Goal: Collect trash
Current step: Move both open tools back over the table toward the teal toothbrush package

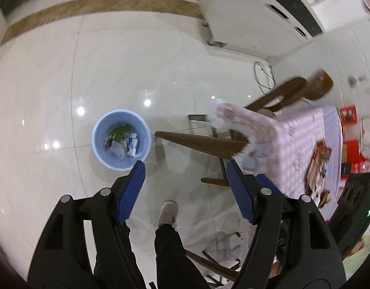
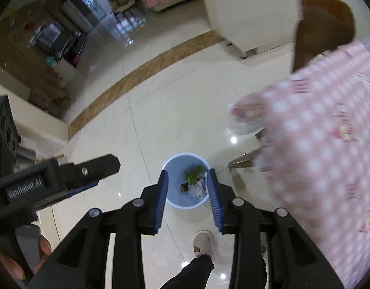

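1. Looking down from both wrist cameras, the view showed a glossy pale tiled floor with a light blue bin (image 1: 122, 139) standing on it — in the left wrist view it sat at about ten o'clock from the fingertips, just beyond them.
2. Inside the bin lay the collected trash (image 1: 123, 142): crumpled white wrappers and a green leafy scrap, all resting at the bottom.
3. The left gripper (image 1: 185, 168) had its blue-padded jaws spread wide, with nothing between them but bare floor.
4. The right gripper (image 2: 188, 175) had its jaws partly apart and empty; the bin showed through the gap between them, far below.
5. A table covered in a pink checked cloth (image 2: 317, 144) stood at about three o'clock in the right wrist view, with a brown wooden chair (image 2: 324, 29) behind it at one o'clock.
6. The person's dark trouser leg and a pale slipper (image 1: 168, 213) appeared at six o'clock.
7. Judged from this, a drop into the bin looked done — both grippers were free of any load.
8. The next move would likely call for turning toward the table, finding any remaining litter there, and closing one gripper on it.
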The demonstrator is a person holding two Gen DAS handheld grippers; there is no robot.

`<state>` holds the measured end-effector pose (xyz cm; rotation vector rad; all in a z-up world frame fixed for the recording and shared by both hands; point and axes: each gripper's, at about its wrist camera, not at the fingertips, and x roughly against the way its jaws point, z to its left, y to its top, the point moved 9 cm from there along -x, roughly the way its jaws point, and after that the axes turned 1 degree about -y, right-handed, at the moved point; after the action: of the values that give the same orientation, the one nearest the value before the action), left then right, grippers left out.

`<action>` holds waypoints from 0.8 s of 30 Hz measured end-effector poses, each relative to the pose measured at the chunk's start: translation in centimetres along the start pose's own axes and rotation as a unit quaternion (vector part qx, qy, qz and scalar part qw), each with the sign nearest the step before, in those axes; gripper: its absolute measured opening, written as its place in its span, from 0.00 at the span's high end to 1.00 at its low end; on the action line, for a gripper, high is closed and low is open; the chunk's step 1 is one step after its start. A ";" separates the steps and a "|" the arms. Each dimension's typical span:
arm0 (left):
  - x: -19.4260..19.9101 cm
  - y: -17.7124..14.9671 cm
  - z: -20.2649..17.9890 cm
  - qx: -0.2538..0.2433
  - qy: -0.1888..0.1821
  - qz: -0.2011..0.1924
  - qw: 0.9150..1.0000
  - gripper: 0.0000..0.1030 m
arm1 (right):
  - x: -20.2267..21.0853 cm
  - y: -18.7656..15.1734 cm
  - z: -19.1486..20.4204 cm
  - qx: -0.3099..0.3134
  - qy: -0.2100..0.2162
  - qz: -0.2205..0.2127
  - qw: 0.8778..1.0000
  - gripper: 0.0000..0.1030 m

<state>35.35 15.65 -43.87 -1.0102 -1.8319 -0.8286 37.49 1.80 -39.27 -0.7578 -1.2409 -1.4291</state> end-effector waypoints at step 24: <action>-13.1 -19.2 -38.3 -0.455 -0.039 0.078 0.886 0.33 | 19.4 -11.3 -39.1 -0.231 -0.140 -0.102 0.957 0.59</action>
<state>36.29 -29.14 -42.80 -1.7530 -1.3586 -1.6230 28.28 -42.15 -34.86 -1.2115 -1.2345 -1.8644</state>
